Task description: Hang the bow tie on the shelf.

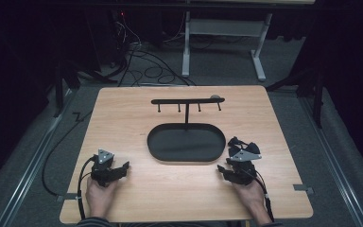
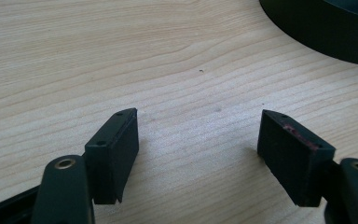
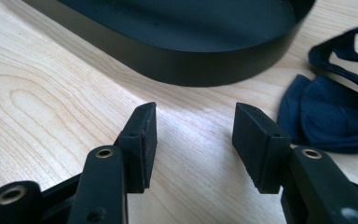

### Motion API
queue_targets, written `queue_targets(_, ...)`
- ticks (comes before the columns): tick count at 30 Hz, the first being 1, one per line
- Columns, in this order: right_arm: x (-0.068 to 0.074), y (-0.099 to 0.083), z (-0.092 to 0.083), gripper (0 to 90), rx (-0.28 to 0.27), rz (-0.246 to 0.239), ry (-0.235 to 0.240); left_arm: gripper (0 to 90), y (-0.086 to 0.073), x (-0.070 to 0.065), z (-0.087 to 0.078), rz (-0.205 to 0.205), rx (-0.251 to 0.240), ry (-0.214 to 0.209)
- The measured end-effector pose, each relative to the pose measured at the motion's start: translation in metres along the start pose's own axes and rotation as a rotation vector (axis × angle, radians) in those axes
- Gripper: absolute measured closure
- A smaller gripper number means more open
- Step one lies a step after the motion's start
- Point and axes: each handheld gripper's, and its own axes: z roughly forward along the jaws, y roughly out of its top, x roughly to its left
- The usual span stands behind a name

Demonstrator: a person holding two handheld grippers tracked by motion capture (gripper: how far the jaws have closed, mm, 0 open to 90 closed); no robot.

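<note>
both grippers, left and right, are spread and hold nothing. you seem at the start; maybe pinch the cloth beside the tray next.

Parted fingers before black tray

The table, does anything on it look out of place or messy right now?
One thing: a dark blue cloth item lies crumpled on the wooden table, just right of the black oval tray and beside the right gripper. The rack's hooks hang bare above the tray. Nothing looks spilled or broken.
</note>
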Motion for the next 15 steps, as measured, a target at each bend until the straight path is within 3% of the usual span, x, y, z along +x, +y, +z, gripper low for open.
queue_targets(15, -0.009, -0.009, -0.024, 52.1, -0.054, 0.040, -0.012, 30.2, 0.000, 0.000, 0.000, -0.001, -0.001, 0.000)
